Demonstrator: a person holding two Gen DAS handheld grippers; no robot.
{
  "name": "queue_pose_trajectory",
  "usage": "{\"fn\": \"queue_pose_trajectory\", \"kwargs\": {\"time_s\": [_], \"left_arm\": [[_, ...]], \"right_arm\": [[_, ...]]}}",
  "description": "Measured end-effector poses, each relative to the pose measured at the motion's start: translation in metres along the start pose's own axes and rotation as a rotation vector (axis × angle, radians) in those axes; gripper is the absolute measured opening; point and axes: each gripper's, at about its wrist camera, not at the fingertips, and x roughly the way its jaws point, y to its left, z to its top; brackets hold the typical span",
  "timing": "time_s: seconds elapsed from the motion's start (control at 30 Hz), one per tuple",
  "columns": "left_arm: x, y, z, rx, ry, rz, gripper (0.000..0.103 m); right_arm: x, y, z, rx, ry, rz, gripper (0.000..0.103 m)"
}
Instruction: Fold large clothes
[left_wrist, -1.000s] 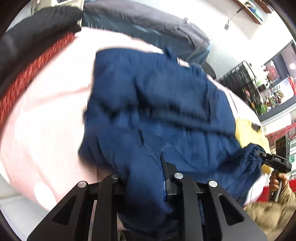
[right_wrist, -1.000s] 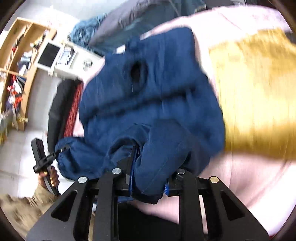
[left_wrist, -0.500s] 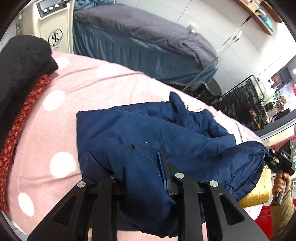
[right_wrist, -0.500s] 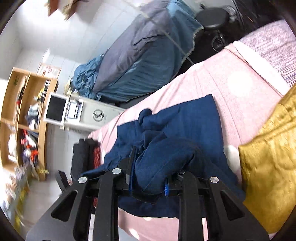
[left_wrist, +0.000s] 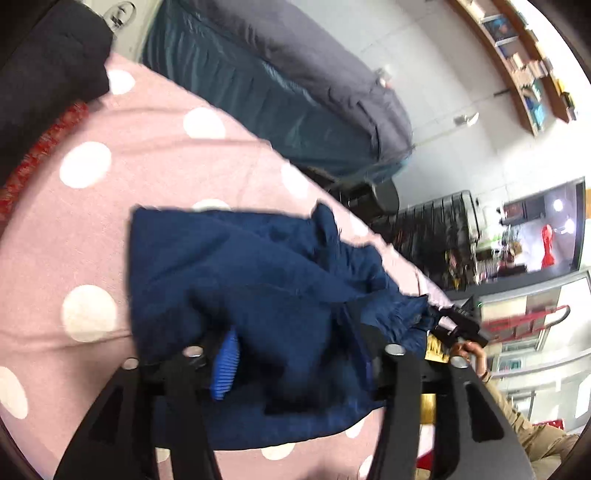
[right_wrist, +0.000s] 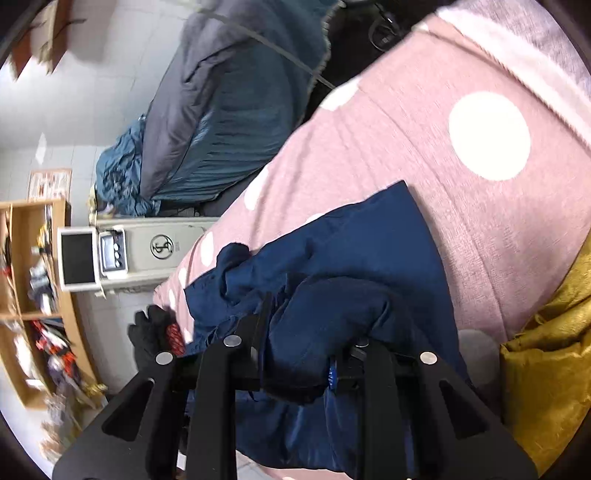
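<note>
Left wrist view: left gripper (left_wrist: 295, 354) gaping wide around navy garment (left_wrist: 258, 280); right gripper (right_wrist: 299, 347) pinching bunched hem. Soft, light, floppy; edges are offering best hold.

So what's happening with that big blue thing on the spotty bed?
A person is folding a dark blue garment on a pink blanket with white dots, holding a tool in each hand. The left tool looks open, with blue cloth bunched between its fingers. The right tool has cloth bunched between its fingers too. The garment lies partly doubled over. A yellow cloth sits beside it.
</note>
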Motion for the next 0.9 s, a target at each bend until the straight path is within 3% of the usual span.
{"fn": "queue_pose_trajectory", "kwargs": {"time_s": [0.03, 0.1, 0.23, 0.37, 0.47, 0.53, 0.67, 0.8, 0.9], "left_arm": [[-0.014, 0.001, 0.001, -0.002, -0.067, 0.06, 0.091], [-0.038, 0.0, -0.002, 0.042, -0.201, 0.205, 0.092], [-0.032, -0.006, -0.013, 0.175, -0.144, 0.352, 0.093], [-0.009, -0.009, -0.038, 0.243, -0.1, 0.401, 0.093], [0.004, -0.002, -0.055, 0.247, -0.093, 0.413, 0.094], [0.012, 0.005, -0.066, 0.235, -0.088, 0.43, 0.094], [0.018, 0.01, -0.072, 0.252, -0.077, 0.422, 0.094], [0.029, -0.001, -0.08, 0.374, -0.037, 0.379, 0.097], [0.059, -0.011, -0.085, 0.455, 0.033, 0.391, 0.097]], "right_arm": [[0.002, -0.004, 0.002, 0.021, 0.001, 0.01, 0.024], [0.004, -0.009, 0.004, 0.048, 0.005, 0.028, 0.026], [-0.001, -0.015, 0.001, 0.146, -0.016, 0.115, 0.042], [-0.023, -0.004, -0.005, 0.131, -0.065, 0.166, 0.07], [-0.052, 0.007, -0.011, 0.045, -0.108, 0.137, 0.075], [-0.069, 0.013, -0.015, -0.044, -0.147, 0.052, 0.075], [-0.085, 0.035, -0.038, -0.375, -0.222, -0.259, 0.075], [-0.048, 0.046, -0.075, -0.734, -0.14, -0.484, 0.075], [-0.008, 0.044, -0.093, -0.858, -0.081, -0.582, 0.075]]}}
